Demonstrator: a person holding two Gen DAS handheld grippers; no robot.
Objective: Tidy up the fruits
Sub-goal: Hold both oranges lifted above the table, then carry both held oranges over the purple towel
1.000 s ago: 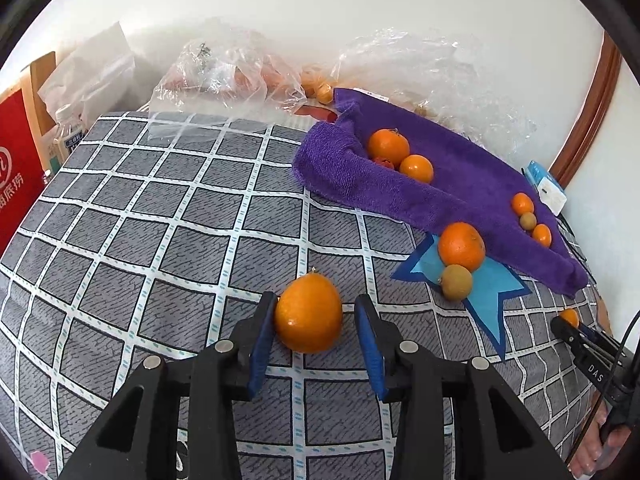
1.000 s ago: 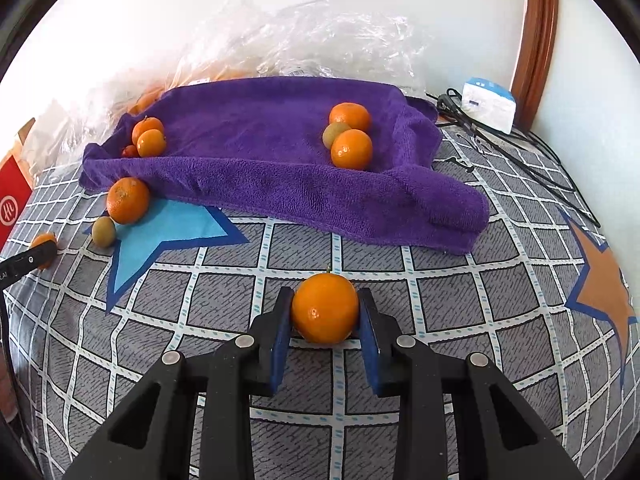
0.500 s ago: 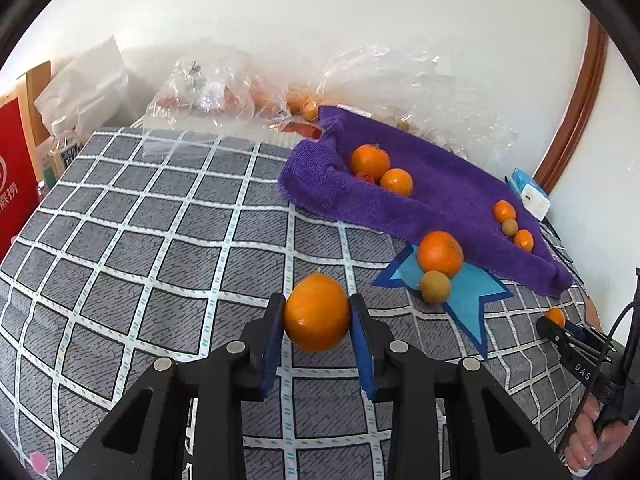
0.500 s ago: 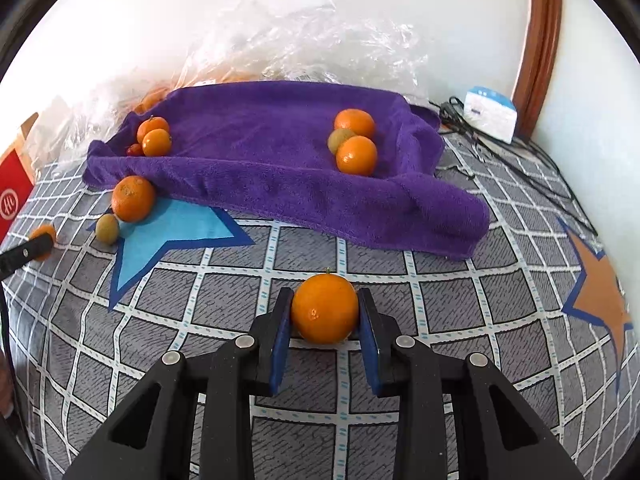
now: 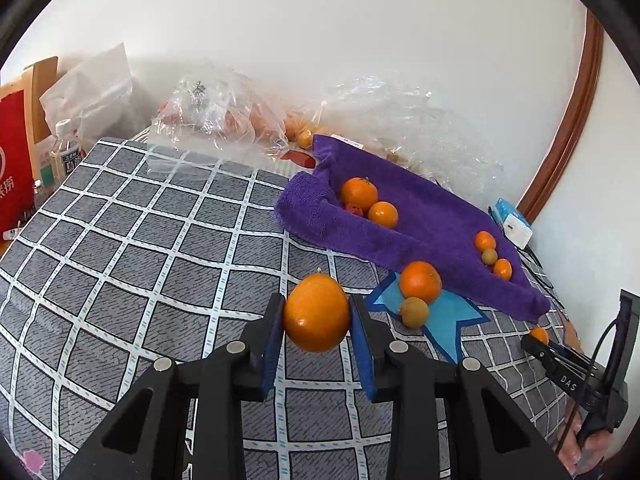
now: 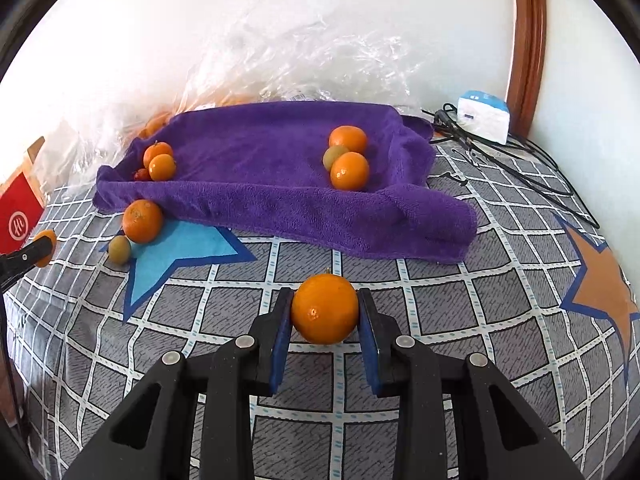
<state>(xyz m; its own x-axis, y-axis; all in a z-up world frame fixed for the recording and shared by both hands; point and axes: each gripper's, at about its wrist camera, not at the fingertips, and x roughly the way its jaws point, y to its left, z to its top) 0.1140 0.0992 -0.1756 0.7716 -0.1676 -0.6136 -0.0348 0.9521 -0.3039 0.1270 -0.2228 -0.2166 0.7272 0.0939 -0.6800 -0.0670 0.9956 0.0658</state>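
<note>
My left gripper (image 5: pixel 317 316) is shut on an orange (image 5: pixel 316 313) and holds it above the grey checked cloth (image 5: pixel 160 248). My right gripper (image 6: pixel 325 311) is shut on another orange (image 6: pixel 325 309) just above the cloth, in front of the purple towel (image 6: pixel 276 184). The towel holds two oranges and a small red fruit at its left end (image 6: pixel 160 162), and two oranges with a greenish fruit (image 6: pixel 348 158) at its right. An orange (image 6: pixel 142 221) and a small brown-green fruit (image 6: pixel 119 249) lie on the blue star. The right gripper also shows in the left wrist view (image 5: pixel 538 340).
Clear plastic bags (image 5: pixel 224 120) with more fruit lie behind the towel against the wall. A red box (image 5: pixel 14 160) and a bottle (image 5: pixel 64 156) stand at the far left. A white charger (image 6: pixel 482 116) and black cables (image 6: pixel 500 156) lie at the right by the wooden frame.
My left gripper closed on its orange and lifted it up off the cloth. My right gripper kept its orange and rose slightly.
</note>
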